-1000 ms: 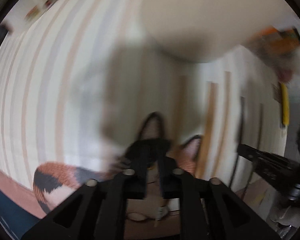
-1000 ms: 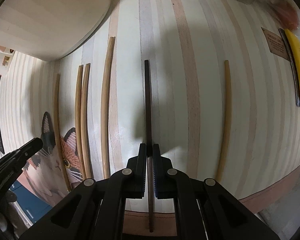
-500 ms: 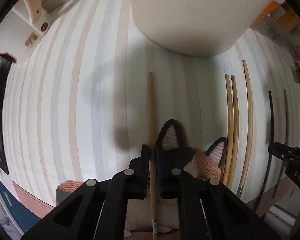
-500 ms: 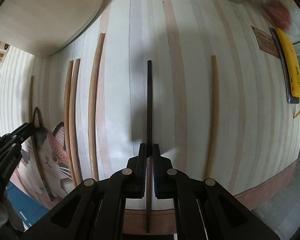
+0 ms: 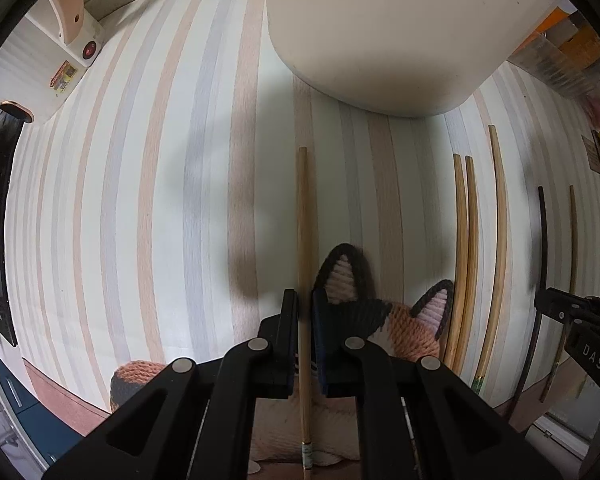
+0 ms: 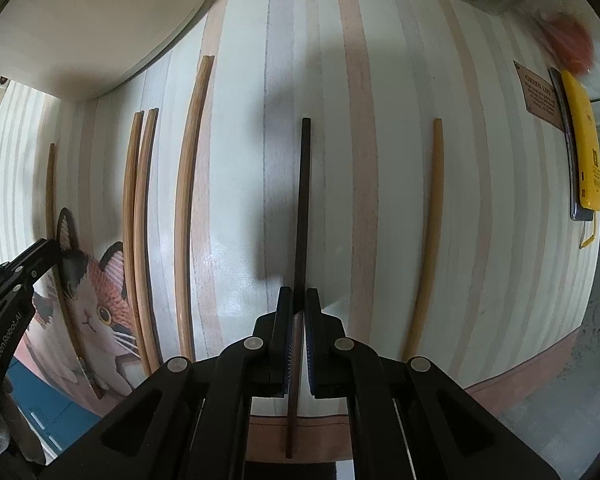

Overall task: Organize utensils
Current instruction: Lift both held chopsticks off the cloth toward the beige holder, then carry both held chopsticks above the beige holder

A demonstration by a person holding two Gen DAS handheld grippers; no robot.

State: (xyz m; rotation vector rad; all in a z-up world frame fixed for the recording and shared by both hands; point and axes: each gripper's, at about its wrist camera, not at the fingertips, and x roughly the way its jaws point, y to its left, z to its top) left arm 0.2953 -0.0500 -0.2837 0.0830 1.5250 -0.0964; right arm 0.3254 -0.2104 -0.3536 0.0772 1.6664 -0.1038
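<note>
My left gripper (image 5: pixel 305 308) is shut on a light wooden chopstick (image 5: pixel 304 220) that points away over the striped table. My right gripper (image 6: pixel 299 300) is shut on a dark brown chopstick (image 6: pixel 303 200), held lengthwise over the table. Several more light wooden chopsticks lie in parallel: a pair (image 6: pixel 138 208), a longer one (image 6: pixel 190 168) and a single one (image 6: pixel 430 216) to the right. In the left wrist view the pair (image 5: pixel 466 240) and the dark chopstick (image 5: pixel 543 248) show at the right, with the right gripper's fingers (image 5: pixel 572 312) on it.
A cat-shaped mat (image 6: pixel 96 300) lies at the table's near left edge, also under my left gripper (image 5: pixel 396 320). A large white container (image 5: pixel 380 32) stands at the back. A yellow-cased phone (image 6: pixel 584 148) and a brown card (image 6: pixel 538 96) lie at the far right.
The left gripper swung from a blurred view to steady over the table, shut on the light chopstick. The right gripper holds the dark chopstick and has shifted slightly left.
</note>
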